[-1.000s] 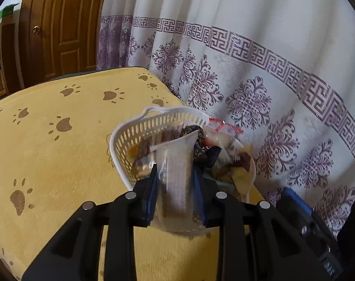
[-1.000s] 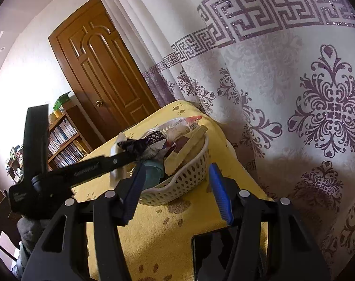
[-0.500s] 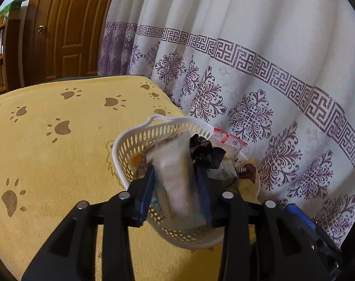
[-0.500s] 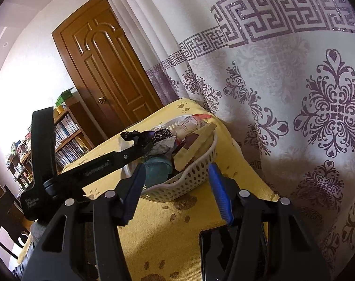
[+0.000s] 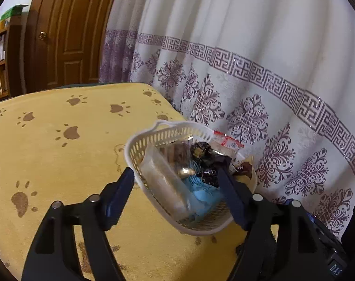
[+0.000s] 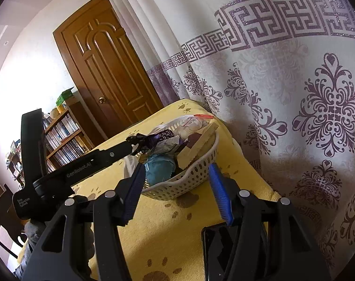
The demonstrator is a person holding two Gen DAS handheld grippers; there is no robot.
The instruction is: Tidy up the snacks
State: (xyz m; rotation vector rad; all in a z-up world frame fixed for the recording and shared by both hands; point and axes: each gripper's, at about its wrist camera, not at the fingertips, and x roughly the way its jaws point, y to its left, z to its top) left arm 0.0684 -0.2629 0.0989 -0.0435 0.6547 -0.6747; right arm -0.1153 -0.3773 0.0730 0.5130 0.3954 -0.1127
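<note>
Nearest in the left wrist view: left claw point(image 5: 177, 194), jaws just been opening, now spread wide over the near rim of the white basket point(image 5: 140, 145), pads pressing on nothing. Between them, a clear plastic packet point(image 5: 163, 187), lying inside the basket, long axis running from the near rim up and away toward the far-left wall, apparently freed and resting on the other snacks. Just right of it, a blue packet point(image 5: 203, 192), then dark wrappers point(image 5: 205, 159) piled toward the far rim.

In the right wrist view: right claw point(image 6: 177, 187), parted about halfway, empty, held back short of the basket, near a dark phone point(image 6: 212, 253) on the yellow paw-print table point(image 5: 60, 164).

Left claw clearly the nearer to the basket; straight back along its own pointing line looks like the clean way out. Beyond, patterned curtain point(image 5: 247, 82) and wooden door point(image 5: 67, 35).
</note>
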